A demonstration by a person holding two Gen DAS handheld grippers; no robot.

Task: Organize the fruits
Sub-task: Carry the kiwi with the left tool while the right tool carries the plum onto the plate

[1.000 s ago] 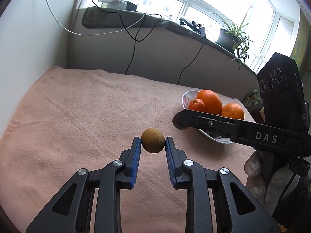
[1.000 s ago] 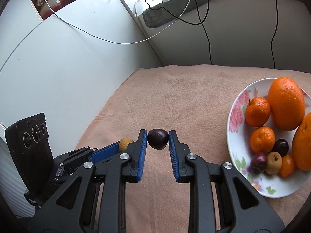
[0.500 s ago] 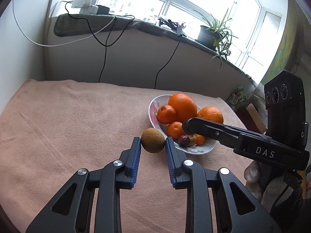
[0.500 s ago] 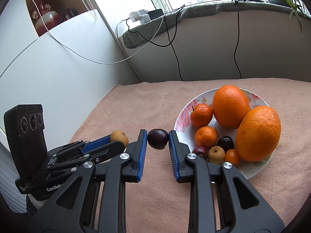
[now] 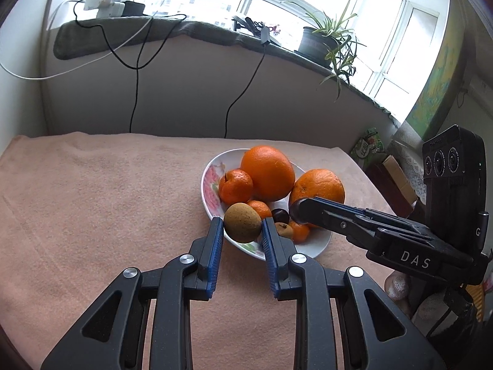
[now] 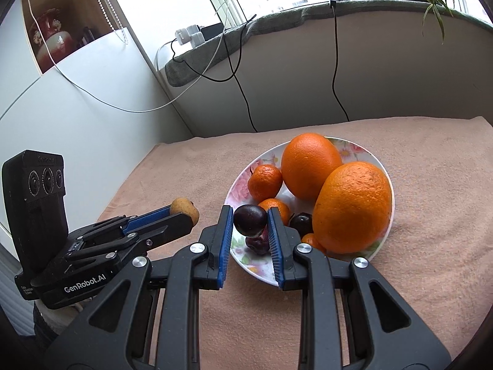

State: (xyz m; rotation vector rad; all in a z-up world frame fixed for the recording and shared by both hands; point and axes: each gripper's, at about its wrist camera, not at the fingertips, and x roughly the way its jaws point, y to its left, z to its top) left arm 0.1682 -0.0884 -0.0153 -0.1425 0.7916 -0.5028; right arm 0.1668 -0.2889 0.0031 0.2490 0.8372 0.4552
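With our left hand-held gripper clamped on a brown fruit and our right hand-held gripper on a dark plum, we risk either rolling off the crowded plate on release.

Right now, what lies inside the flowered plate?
The plate holds two big oranges, two mandarins, a dark plum, a small brown fruit and a tiny orange one. The gripped plum and right gripper cover the plate's near part.

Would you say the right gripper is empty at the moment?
No, the right gripper is clamped on a dark plum above the plate.
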